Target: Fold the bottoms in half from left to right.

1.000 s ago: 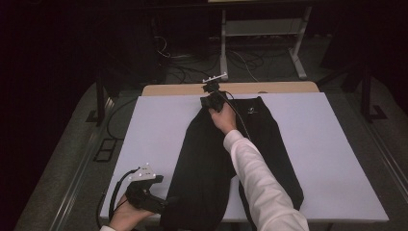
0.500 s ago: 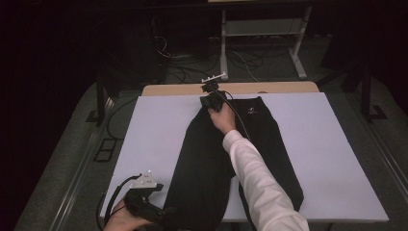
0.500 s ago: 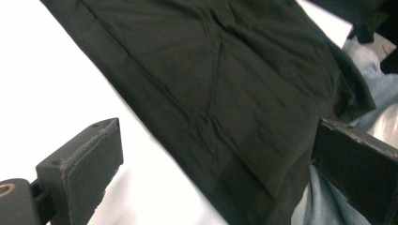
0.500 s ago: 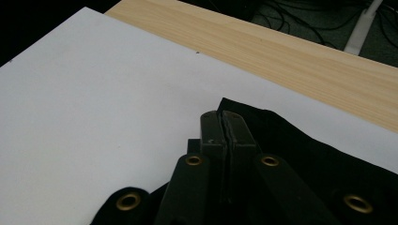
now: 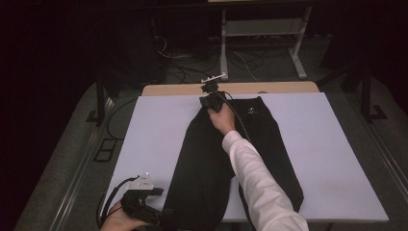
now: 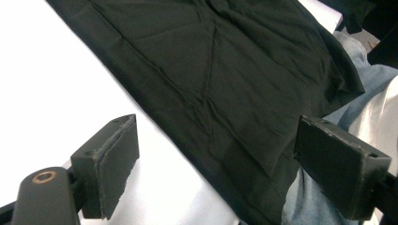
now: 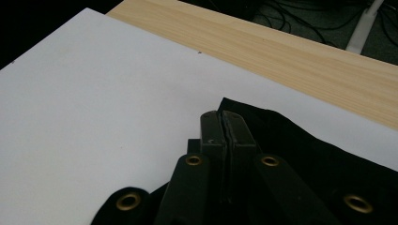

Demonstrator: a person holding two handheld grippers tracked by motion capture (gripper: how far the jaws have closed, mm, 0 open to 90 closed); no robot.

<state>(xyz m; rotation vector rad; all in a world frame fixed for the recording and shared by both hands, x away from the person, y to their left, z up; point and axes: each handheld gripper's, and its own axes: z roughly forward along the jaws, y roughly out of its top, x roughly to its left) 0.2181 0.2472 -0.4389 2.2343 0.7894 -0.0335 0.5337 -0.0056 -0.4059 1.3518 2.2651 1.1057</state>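
Black trousers lying lengthwise, waistband far; right hand-held gripper clenched on waistband, left hand-held gripper closing, still released around hem.

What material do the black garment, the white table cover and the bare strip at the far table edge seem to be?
Black garment: probably thin woven fabric, matte; it shows soft creases and a stitched hem.
White table cover: smooth, matte sheet, perhaps foam board or paper; I cannot tell which.
Bare strip: light wood or wood-look laminate, with visible grain lines.
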